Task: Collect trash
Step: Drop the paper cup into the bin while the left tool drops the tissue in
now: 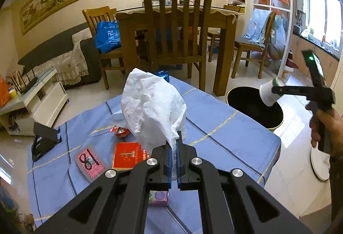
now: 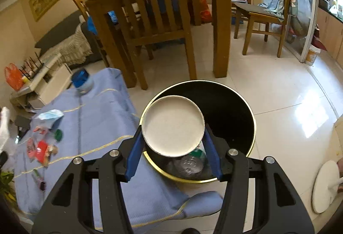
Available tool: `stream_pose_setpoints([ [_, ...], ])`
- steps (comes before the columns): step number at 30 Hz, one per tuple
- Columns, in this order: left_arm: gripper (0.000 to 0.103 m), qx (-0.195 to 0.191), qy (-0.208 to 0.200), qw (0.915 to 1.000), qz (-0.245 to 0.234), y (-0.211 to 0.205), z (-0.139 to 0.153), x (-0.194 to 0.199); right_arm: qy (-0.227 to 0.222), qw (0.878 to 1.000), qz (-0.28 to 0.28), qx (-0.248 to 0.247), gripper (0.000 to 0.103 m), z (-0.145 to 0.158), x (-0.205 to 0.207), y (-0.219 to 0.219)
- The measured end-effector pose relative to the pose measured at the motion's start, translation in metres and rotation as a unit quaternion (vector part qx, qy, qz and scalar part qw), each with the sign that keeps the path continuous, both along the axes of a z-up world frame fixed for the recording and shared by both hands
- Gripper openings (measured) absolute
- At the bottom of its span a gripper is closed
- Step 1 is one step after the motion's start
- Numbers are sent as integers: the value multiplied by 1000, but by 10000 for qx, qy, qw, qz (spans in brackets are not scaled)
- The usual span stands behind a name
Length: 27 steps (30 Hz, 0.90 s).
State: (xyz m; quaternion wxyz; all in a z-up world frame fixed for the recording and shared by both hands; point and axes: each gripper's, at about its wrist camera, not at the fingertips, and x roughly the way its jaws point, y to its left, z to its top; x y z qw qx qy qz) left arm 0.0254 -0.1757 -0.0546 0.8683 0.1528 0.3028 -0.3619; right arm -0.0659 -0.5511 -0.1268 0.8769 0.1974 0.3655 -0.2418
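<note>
While the right tool [image 2: 173, 144] grips a cup [image 2: 173, 125], the left tool [image 1: 175, 144] pinches tissue [image 1: 153, 105].

Bench [image 1: 214, 118] sits in front of the dining table [image 1: 223, 20] and chairs [image 1: 178, 26]. Bin [image 2: 235, 109] on the floor just off the bench's right edge. Cup [image 2: 173, 125] in the right tool [image 2: 174, 148], above the bin's near-left rim. Tissue [image 1: 152, 105] in the left tool [image 1: 175, 148], over the bench; wrappers [image 1: 126, 154] lie on the bench to its left.

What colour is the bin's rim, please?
Gold, on a black bin; clearest in the right wrist view.
</note>
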Motion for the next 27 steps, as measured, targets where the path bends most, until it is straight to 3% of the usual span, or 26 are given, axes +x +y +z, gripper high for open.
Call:
stream_pose_setpoints([
  [6, 2, 102, -32, 9998, -176, -18, -1, -5, 424, 9988, -242, -98, 56, -19, 23, -25],
  [8, 2, 139, -42, 9996, -230, -23, -2, -6, 562, 9977, -326, -198, 82, -24, 28, -31],
  [9, 2, 170, -51, 9995, -278, -28, -2, -6, 613, 9971, -375, -243, 85, -26, 29, -33],
  [18, 2, 437, -79, 9959, -788, -83, -5, -9, 146, 9980, -608, -18, 85, -16, -5, -41],
  [27, 2, 953, -410, 9834, -1489, -157, -16, -36, 41, 9954, -949, 102, 88, -23, -49, -57],
])
